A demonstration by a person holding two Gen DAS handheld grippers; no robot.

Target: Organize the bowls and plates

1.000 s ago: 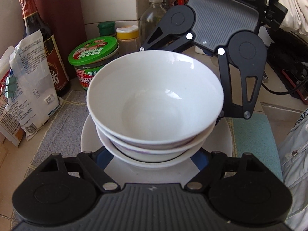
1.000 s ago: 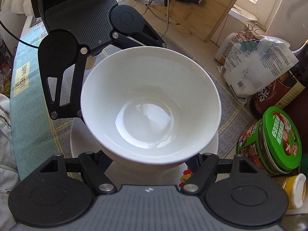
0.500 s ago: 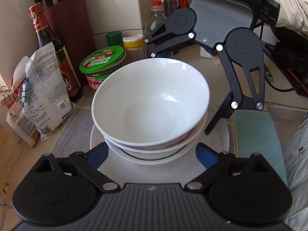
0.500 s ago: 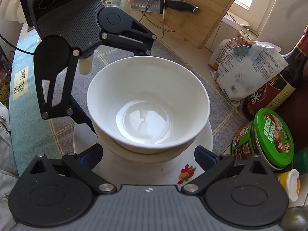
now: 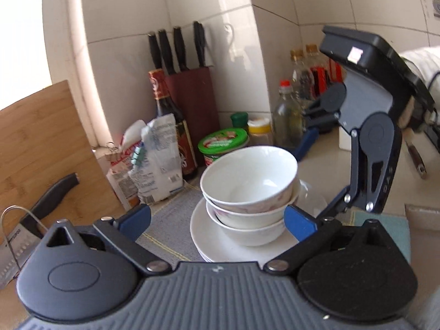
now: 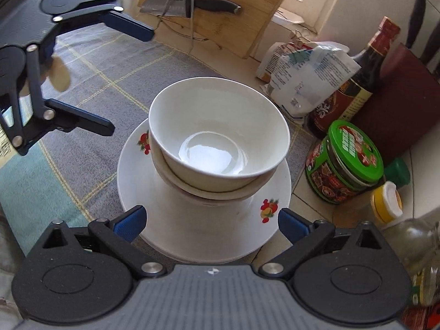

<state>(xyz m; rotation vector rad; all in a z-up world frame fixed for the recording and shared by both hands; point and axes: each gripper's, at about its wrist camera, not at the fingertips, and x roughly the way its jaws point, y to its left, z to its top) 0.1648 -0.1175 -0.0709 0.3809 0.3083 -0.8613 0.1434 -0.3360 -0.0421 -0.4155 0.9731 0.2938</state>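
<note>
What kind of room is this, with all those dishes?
Most likely a home kitchen counter: a dark red knife block against white wall tiles, a bamboo cutting board, and stacked white bowls on fruit-patterned white plates.

My left wrist camera looks nearly level across the counter, from behind the stack of white ceramic bowls (image 5: 249, 189), toward the tiled corner and the dark red knife block (image 5: 192, 101). My right wrist camera looks steeply down on the same bowls (image 6: 218, 137) from close by. Both views share the green-lidded jar (image 5: 223, 144) (image 6: 349, 159).
</note>
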